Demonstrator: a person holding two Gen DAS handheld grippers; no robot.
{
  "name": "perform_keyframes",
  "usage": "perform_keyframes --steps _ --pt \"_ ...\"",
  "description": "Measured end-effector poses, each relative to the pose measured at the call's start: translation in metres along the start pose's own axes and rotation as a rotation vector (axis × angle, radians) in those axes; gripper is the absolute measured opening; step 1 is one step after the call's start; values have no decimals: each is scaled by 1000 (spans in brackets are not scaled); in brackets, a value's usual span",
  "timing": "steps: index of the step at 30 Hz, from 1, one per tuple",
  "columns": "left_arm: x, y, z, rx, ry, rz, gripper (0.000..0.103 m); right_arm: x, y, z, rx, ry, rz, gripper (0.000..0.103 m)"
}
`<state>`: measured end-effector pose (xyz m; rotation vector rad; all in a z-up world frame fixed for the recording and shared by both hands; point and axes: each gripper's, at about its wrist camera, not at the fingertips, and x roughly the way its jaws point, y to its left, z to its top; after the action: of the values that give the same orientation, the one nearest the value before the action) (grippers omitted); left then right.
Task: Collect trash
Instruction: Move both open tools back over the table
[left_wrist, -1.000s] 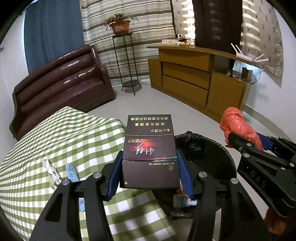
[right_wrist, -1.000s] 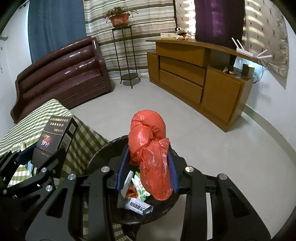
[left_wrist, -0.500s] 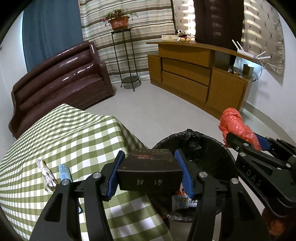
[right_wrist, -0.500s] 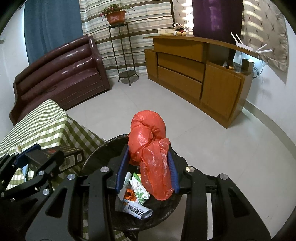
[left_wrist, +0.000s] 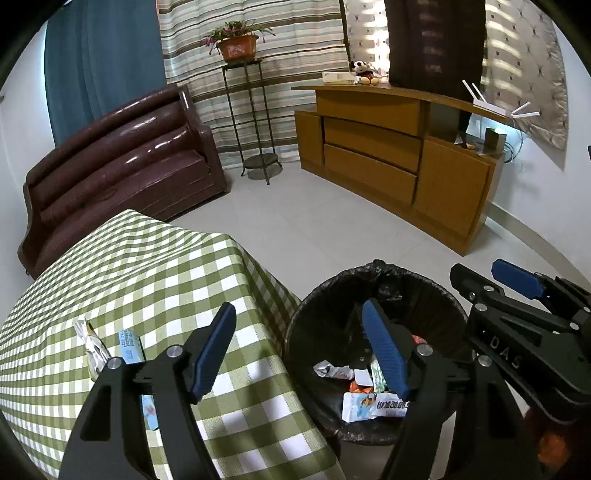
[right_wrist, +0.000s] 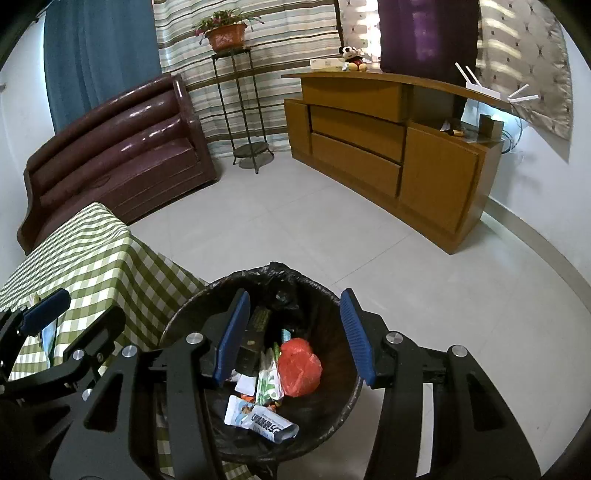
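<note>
Here both pairs of jaws are opening with nothing between them: the left gripper (left_wrist: 301, 352) spreads its ribbed blue pads wide over the seam between table and bin, and the right gripper (right_wrist: 293, 334) parts its pads directly above the bin mouth, touching nothing. Below the right gripper's fingers lies the trash bin (right_wrist: 334, 306), round, lined with a crinkled black plastic bag, holding a crumpled red plastic bag (right_wrist: 298, 363), a dark cigarette box (right_wrist: 255, 332) leaning against the inner wall by the left pad, and glossy white and green wrappers (right_wrist: 260, 415). Left of the bin, just beside it, a table under a green-and-white checked tablecloth (left_wrist: 155, 269) drops off at a soft draped edge; on it, beside the left gripper's outer finger, rest a crinkled foil wrapper (left_wrist: 90, 341) and a small pale-blue packet (left_wrist: 129, 341). Beyond the fingers, smooth pale floor tiles (right_wrist: 295, 221) lie open as far as a glossy brown leather sofa (left_wrist: 118, 158), a thin metal plant stand (left_wrist: 251, 122) and a wooden cabinet (right_wrist: 388, 147).
</note>
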<state>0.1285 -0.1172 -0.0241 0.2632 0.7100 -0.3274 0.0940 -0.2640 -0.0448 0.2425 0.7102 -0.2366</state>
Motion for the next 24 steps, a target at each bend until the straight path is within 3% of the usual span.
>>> perform_keyframes --steps 12,24 --pt "-20 19 -5 -29 -12 4 69 -9 8 -1 -12 -1 14 50" --pt "-46 86 -28 -118 4 103 69 -24 66 -7 -90 8 108 50"
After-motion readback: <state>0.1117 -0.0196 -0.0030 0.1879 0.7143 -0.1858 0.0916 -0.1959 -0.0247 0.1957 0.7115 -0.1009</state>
